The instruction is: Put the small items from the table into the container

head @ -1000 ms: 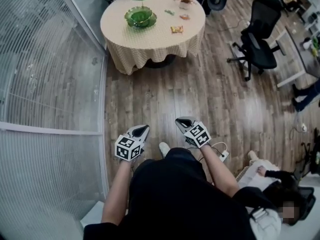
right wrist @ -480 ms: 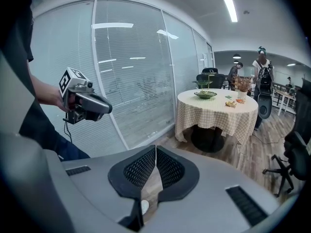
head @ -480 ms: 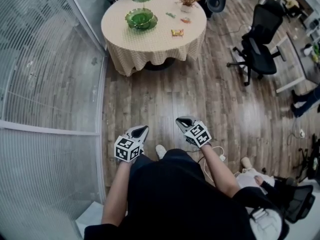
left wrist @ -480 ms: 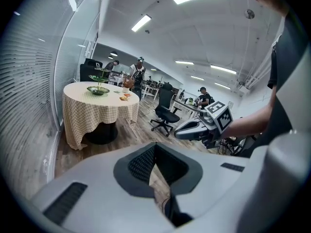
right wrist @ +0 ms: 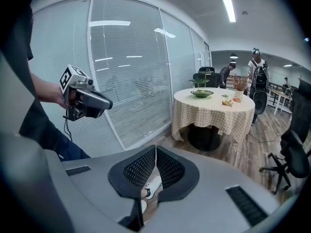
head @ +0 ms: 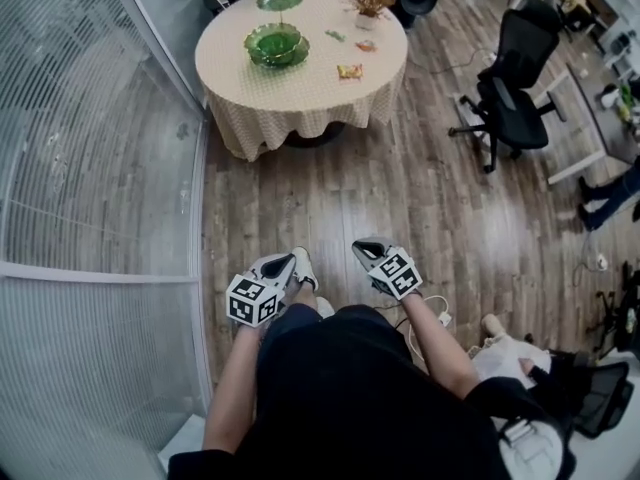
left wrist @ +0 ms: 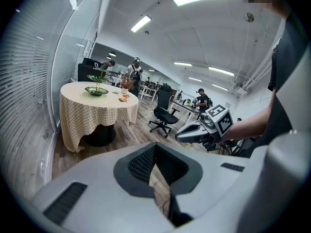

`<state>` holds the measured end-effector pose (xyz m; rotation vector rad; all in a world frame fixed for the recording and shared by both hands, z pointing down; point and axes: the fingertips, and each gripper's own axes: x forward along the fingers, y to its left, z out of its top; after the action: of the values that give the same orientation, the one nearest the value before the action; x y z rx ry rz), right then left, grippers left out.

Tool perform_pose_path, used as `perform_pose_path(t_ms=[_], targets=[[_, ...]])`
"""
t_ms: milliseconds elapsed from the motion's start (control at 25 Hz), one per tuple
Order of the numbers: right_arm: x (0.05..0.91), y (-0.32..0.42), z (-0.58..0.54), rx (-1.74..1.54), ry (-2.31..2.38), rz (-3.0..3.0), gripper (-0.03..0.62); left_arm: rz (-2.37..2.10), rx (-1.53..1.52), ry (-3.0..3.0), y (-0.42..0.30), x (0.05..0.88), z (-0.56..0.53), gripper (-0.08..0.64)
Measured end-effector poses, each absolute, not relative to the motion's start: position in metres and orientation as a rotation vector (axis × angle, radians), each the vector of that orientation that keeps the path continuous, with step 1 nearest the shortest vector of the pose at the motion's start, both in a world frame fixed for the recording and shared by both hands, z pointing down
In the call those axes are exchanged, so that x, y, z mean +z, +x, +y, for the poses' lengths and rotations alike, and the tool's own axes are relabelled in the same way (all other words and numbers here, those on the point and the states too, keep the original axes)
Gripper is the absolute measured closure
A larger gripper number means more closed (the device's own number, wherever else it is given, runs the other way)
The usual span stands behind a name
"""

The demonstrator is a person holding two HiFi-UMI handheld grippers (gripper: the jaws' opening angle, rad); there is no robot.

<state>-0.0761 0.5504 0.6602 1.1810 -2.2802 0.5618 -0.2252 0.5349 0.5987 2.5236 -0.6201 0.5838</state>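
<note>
Task not yet begun. Small items point(head: 349, 70) lie on the table point(head: 290, 93) near the green bowl point(head: 275, 43). Left gripper point(head: 284, 262) and right gripper point(head: 368, 250) are pressed together, empty, well apart from the table.

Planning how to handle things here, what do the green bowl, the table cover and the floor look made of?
Green bowl: probably glass, glossy with bright glints. Table cover: fabric, matte checked cloth hanging in folds. Floor: wood-look planks with slight sheen; solid or laminate unclear.

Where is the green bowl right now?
In the head view, the green bowl stands on the round table at the top, toward its left side, left of the snack packet.
</note>
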Motion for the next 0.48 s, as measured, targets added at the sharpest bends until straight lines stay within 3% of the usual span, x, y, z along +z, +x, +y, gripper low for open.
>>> perform_pose_path(t_ms=[480], targets=[[0.654,-0.065,0.502,0.549,1.221,-2.230,0.563,-0.564,0.563,2.536,-0.213,0.604,0.473,0.557]])
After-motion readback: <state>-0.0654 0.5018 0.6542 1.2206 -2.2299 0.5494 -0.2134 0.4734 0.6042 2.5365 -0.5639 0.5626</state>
